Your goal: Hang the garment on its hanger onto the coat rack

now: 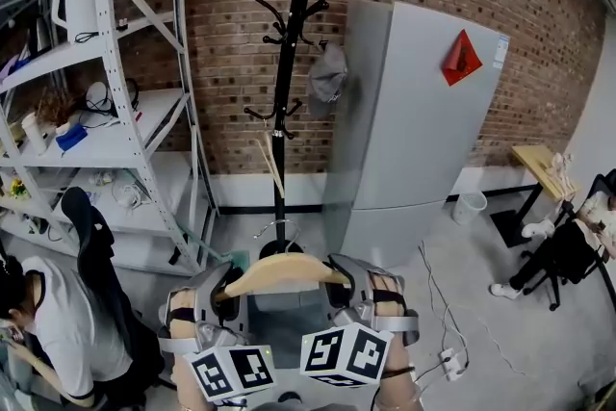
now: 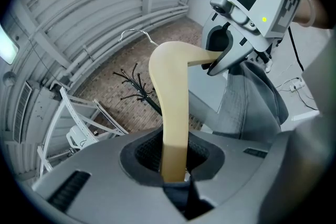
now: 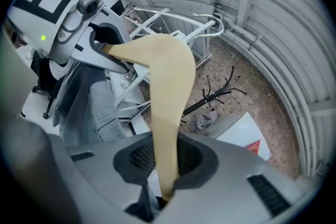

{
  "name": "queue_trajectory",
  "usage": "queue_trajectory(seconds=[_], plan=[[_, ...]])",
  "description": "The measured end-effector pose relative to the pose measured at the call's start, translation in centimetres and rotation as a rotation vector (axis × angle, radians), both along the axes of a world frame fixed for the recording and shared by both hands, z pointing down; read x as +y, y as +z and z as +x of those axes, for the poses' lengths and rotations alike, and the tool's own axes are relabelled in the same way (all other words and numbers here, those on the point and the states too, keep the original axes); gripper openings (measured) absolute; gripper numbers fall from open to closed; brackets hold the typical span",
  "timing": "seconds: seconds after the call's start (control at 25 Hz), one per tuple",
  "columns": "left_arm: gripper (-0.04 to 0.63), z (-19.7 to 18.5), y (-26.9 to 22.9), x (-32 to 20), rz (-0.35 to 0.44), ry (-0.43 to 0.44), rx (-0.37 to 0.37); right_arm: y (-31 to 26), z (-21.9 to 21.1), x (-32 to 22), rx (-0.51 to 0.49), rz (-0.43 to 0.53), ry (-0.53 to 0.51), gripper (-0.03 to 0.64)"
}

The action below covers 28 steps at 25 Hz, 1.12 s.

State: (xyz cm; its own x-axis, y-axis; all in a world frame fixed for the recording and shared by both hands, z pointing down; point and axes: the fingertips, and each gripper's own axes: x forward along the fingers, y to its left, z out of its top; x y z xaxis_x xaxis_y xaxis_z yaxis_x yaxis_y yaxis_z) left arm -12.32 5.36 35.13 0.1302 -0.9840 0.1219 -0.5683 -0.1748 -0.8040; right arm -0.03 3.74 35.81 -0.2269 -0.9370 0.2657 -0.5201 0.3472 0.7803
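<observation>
The black coat rack [image 1: 282, 111] stands ahead against the brick wall, well apart from the load, with a grey cap [image 1: 328, 77] on one of its arms. The grey garment [image 2: 252, 102] droops from the wooden hanger [image 1: 284, 271], which is held low in front of the person. The cloth looks soft and light, likely to swing and slide, so it is no place to grip. The hanger is stiff and smooth, so its two arms are the sound holds. The left hand-held gripper [image 1: 226, 289] is clamped partway closed on one end and the right hand-held gripper [image 1: 342, 284] on the other. The thin wire hook [image 2: 135, 31] stands free at the middle, and it is the part that must catch a rack arm.
</observation>
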Motion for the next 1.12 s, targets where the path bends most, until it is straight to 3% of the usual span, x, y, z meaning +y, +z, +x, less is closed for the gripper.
queue_trajectory(seconds=[0.48, 1.12], plan=[[0.067, -1.8, 0.4, -5.4, -0.001, 0.02, 0.018, 0.5, -2.1, -5.1, 0.008, -0.01, 0.014, 0.069], [0.066, 0.2, 0.1, -15.7, 0.002, 0.024, 0.027, 0.6, -0.9, -15.7, -0.033, -0.027, -0.021, 0.069]])
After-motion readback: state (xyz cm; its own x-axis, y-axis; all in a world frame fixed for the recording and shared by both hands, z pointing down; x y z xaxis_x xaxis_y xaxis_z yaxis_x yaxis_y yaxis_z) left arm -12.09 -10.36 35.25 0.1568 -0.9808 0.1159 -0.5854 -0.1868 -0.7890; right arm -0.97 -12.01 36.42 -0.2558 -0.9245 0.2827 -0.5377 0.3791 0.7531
